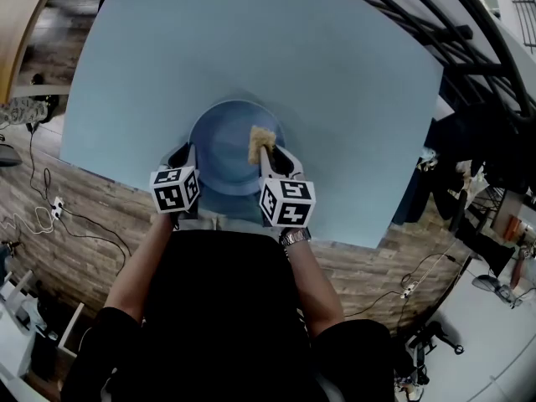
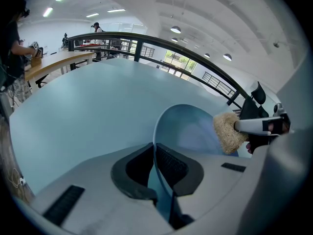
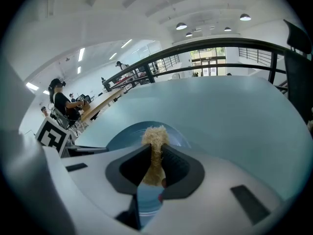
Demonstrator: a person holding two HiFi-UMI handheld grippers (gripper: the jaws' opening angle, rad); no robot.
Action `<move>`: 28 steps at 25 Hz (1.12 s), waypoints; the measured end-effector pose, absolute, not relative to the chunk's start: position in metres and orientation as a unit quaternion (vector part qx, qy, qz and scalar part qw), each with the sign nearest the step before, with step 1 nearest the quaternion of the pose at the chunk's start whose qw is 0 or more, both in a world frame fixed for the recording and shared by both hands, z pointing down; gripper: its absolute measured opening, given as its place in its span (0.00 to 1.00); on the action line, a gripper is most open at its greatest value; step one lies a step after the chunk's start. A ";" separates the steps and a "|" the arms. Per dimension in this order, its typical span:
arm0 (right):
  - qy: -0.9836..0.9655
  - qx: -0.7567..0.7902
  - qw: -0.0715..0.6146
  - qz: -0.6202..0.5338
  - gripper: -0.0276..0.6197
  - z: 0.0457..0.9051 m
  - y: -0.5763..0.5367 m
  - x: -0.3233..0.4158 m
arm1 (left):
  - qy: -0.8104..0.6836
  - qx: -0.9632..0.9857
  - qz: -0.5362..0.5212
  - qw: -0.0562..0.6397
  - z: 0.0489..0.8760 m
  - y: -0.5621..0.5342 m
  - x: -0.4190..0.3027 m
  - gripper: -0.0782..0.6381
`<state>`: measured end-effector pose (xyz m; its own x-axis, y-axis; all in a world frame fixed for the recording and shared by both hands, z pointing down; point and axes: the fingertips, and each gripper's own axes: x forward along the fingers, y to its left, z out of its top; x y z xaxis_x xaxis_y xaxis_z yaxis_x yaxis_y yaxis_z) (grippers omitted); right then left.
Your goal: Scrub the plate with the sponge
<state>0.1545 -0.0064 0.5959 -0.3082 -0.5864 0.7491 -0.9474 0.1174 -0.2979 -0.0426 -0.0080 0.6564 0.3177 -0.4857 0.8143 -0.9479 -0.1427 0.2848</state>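
The left gripper (image 1: 189,152) fingers pinch the plate (image 1: 219,149) rim, the right gripper (image 1: 270,152) fingers pinch the sponge (image 1: 260,143) over it, both grippers hiding the plate's near edge.

no readable text, labels or numbers anywhere (square markers carry patterns only, no letters).

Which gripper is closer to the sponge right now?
Right. The right gripper is shut on the sponge, holding it against the blue plate. The left gripper clamps the plate's rim, to the sponge's left, not touching it.
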 end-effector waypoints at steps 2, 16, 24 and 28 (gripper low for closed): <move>-0.718 0.529 0.232 0.389 0.15 0.597 -0.006 0.142 | -0.512 0.701 0.282 0.409 0.656 -0.008 -0.042 0.12; -0.757 0.455 0.226 0.411 0.15 0.605 0.003 0.063 | -0.512 0.701 0.279 0.411 0.655 -0.008 -0.043 0.12; -0.767 0.426 0.234 0.419 0.15 0.613 0.009 0.033 | -0.511 0.701 0.278 0.412 0.657 -0.007 -0.044 0.12; -0.767 0.413 0.243 0.426 0.15 0.618 0.017 0.022 | -0.510 0.701 0.279 0.412 0.655 -0.007 -0.045 0.12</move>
<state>0.0224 0.0167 0.6182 -0.5411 -0.4267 0.7247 -0.8407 0.2958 -0.4536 -0.0451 -0.0068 0.6551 0.3238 -0.4852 0.8122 -0.9457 -0.1397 0.2936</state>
